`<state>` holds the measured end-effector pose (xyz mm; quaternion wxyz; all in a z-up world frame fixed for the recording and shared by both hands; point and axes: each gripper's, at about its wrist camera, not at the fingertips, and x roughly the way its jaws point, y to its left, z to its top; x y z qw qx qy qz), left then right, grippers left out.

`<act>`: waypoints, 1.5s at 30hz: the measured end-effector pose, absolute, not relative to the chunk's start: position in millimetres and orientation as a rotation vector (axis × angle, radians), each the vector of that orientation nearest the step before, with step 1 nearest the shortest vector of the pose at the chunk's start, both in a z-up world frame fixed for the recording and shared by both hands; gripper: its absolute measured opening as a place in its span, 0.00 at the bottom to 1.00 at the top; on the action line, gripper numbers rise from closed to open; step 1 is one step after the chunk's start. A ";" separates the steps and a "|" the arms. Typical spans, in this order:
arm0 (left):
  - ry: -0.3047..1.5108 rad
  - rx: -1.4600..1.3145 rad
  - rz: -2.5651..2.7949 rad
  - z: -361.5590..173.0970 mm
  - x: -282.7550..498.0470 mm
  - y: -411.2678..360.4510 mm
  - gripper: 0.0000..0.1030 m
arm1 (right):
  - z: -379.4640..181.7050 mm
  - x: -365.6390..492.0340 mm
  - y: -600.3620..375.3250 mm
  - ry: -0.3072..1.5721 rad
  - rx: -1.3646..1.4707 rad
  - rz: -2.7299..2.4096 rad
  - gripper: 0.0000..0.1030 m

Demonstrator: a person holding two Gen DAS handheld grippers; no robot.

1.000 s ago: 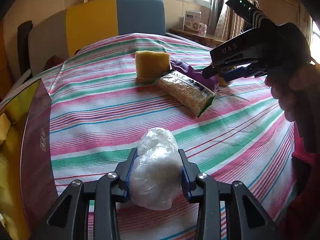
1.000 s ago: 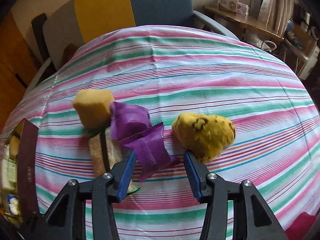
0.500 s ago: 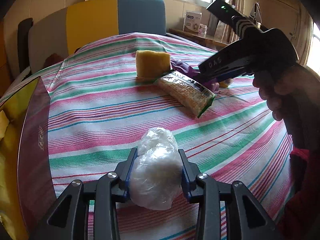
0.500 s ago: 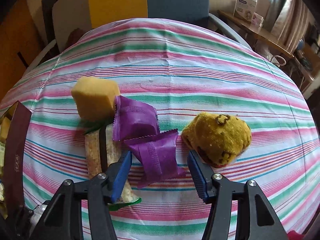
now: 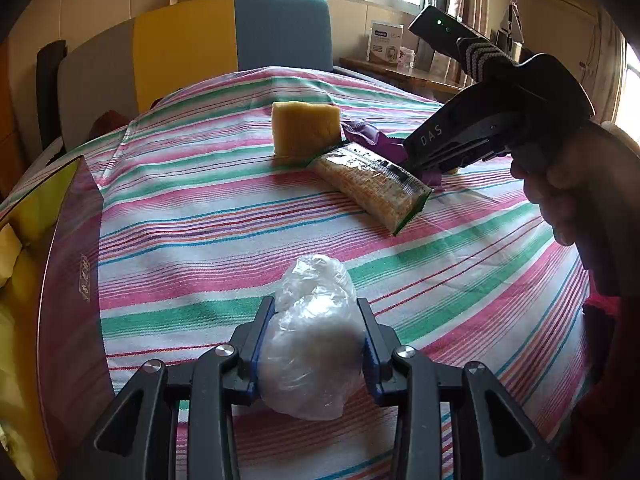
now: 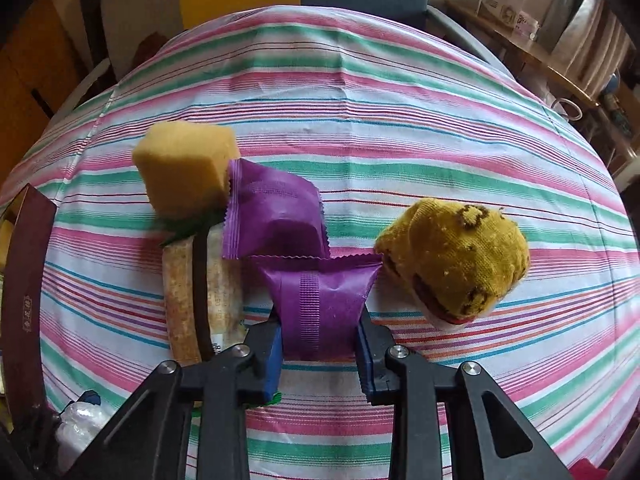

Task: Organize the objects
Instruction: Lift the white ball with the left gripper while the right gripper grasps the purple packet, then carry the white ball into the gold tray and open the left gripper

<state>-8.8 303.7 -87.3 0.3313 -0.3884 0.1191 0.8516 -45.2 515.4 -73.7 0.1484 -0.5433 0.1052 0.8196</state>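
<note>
Left gripper [image 5: 312,344] clamps clear bag [image 5: 312,340], right gripper [image 6: 320,340] closing on purple packet [image 6: 320,300]; sponge [image 6: 184,168], sock [image 6: 456,256], snack bar [image 6: 200,296] remain on desk [image 6: 360,100]

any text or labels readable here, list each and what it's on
"DAS": on the side of the right gripper, seen from the left wrist view.
Snack bar wrapper: printed text, too small to read.
White box on the far shelf: print too blurred.
Dark red box: small emblem, unreadable.
Purple packets: no text visible.

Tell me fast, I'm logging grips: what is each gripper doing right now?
Left gripper: shut on the clear plastic bag.
Right gripper: jaws closing, pads pressing the purple packet.
</note>
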 end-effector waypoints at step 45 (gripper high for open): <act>0.162 -1.001 2.339 5.8 12.6 212.0 0.35 | -80.1 -45.5 505.0 0.208 -1.561 2.359 0.30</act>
